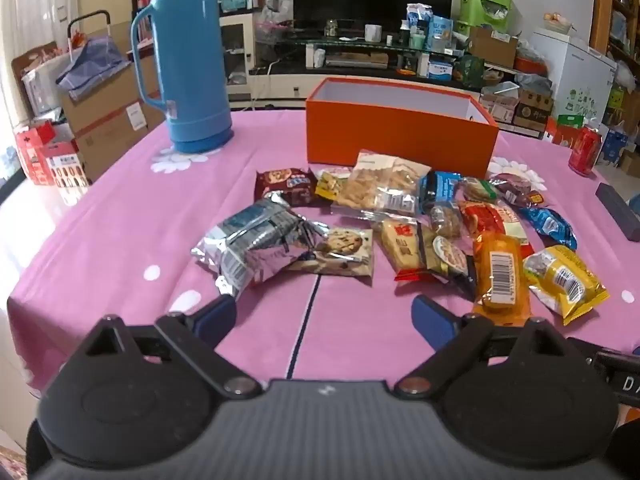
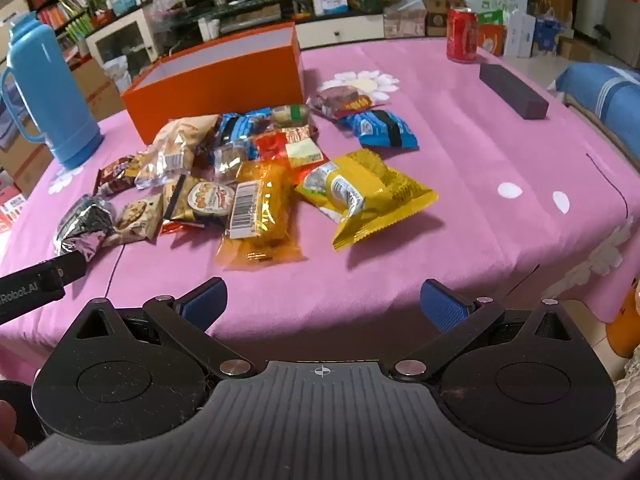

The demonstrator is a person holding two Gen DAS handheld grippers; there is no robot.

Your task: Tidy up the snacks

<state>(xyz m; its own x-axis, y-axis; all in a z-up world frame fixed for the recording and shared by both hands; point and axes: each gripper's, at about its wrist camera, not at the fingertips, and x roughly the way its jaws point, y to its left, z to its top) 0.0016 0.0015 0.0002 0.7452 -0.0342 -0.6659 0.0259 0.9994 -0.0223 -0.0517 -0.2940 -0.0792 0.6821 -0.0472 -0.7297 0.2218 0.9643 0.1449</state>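
Snacks (image 1: pixel 400 224) heaped on counter (image 1: pixel 120 220) before orange box (image 1: pixel 400 136). Both tools, left (image 1: pixel 324 320) and right (image 2: pixel 324 304), wide open, empty. Orange packet (image 2: pixel 260 216) nearest right tool, long axis pointing away.

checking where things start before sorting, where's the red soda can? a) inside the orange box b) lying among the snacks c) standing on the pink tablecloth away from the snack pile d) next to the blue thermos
c: the red soda can stands upright on the pink tablecloth, off to the far side, apart from the snack pile and the orange box.
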